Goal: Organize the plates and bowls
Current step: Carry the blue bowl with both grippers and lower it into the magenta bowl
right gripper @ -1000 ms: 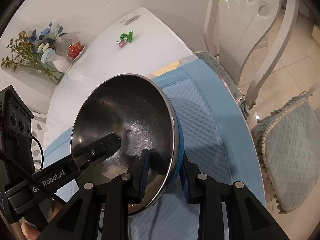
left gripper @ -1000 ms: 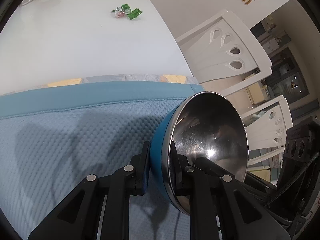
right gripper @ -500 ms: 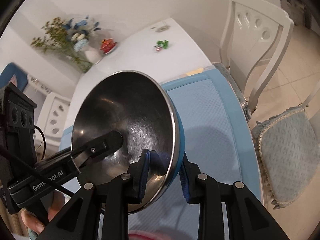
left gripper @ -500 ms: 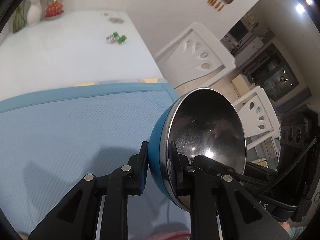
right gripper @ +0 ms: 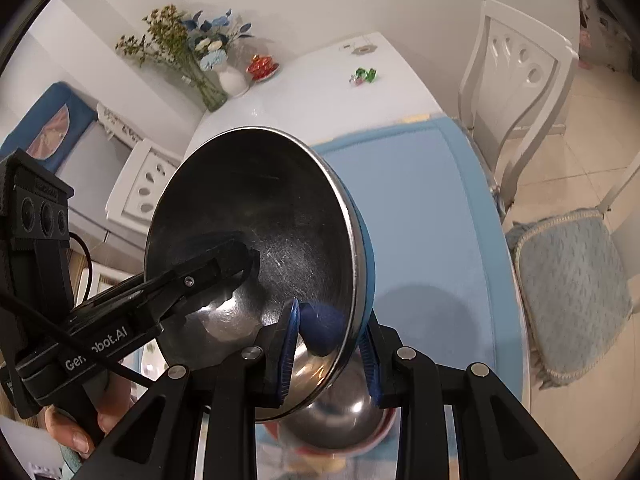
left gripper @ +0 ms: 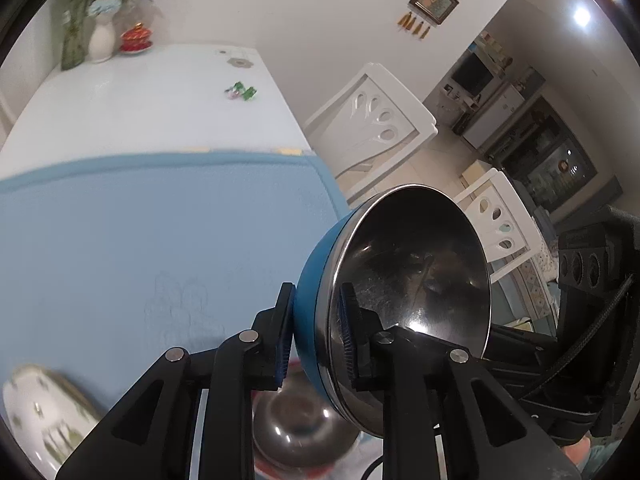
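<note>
Right now I have both grippers clamped on one blue bowl [left gripper: 404, 300] with a steel inside, held tilted in the air above the blue mat [left gripper: 160, 232]. My left gripper [left gripper: 316, 332] pinches the rim, one pad on the blue outside and one on the steel inside, though its jaws are easing apart. My right gripper [right gripper: 328, 344] grips the opposite rim, pads pressed on either side of the wall. Below the held bowl sits a second steel bowl [right gripper: 340, 416] with a red outside, resting on the mat. A white patterned plate [left gripper: 40, 420] lies at the lower left of the left view. Green sweets [right gripper: 364, 75] lie far off on the white table [right gripper: 312, 96].
</note>
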